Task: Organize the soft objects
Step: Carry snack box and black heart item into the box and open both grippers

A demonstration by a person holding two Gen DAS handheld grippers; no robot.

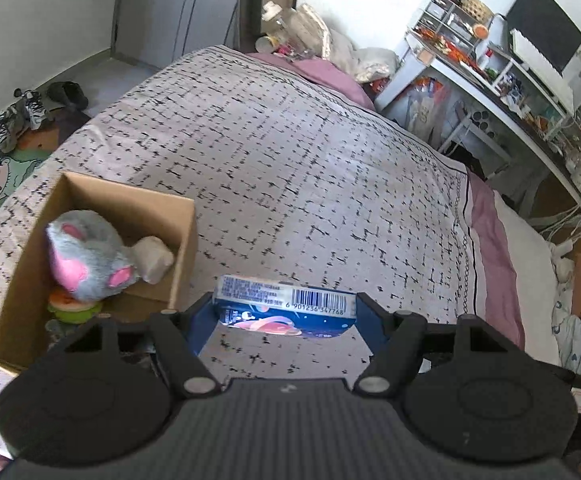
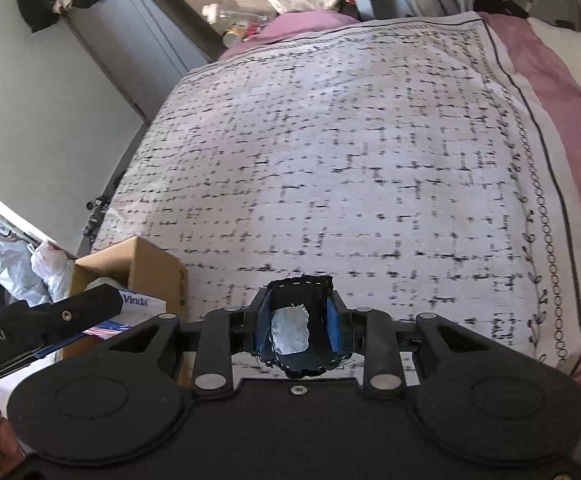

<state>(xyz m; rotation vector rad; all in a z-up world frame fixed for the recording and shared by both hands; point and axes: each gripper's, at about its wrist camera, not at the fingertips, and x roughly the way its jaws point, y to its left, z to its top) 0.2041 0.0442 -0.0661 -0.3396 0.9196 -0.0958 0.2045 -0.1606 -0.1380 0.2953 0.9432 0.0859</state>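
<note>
My left gripper (image 1: 284, 312) is shut on a blue tissue pack (image 1: 286, 306) with a barcode, held above the bed just right of a cardboard box (image 1: 186, 240). In the box lie a grey and pink plush toy (image 1: 86, 256), a beige soft lump (image 1: 154, 258) and a green and orange soft toy (image 1: 74, 306). My right gripper (image 2: 300, 322) is shut on a small dark fabric piece (image 2: 306, 360) with a white patch, above the bed. In the right wrist view the box (image 2: 154, 268) is at the lower left, with the left gripper and its Vinda tissue pack (image 2: 138, 304) over it.
The patterned bedspread (image 1: 290, 160) covers the bed. Pillows and bottles (image 1: 290, 36) lie at its head. A cluttered white desk with a monitor (image 1: 542, 28) stands to the right. Shoes (image 1: 22, 116) sit on the floor at left. Plastic bags (image 2: 22, 268) lie beside the bed.
</note>
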